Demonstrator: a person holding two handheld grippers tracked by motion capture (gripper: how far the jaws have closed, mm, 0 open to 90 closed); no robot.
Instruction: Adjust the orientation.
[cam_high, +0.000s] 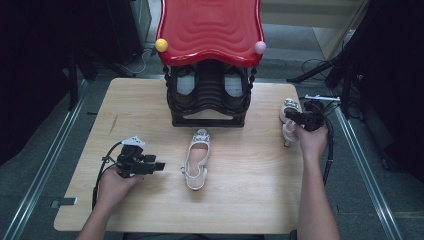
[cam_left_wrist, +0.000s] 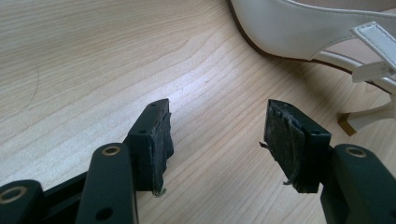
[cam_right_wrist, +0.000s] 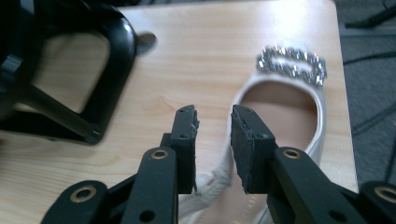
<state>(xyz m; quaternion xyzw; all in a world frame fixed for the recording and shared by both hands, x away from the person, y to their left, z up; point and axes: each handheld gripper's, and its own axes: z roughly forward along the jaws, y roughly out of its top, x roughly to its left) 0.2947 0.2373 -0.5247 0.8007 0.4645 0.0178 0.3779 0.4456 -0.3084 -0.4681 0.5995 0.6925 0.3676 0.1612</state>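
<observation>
A white heeled sandal with a sparkly buckle lies in the middle of the wooden table, toe towards the rack. My left gripper lies just left of it, pointing at it. In the left gripper view the left gripper is open and empty, with the sandal's side and heel ahead to the right. A second white sandal lies near the right edge. My right gripper hovers over it. The right gripper stands narrowly open above that sandal's left rim, behind its rhinestone buckle.
A shoe rack with a red wavy top and a black frame stands at the table's back centre, holding dark shoes. Its black base is left of the right gripper. The table's right edge runs close to the second sandal.
</observation>
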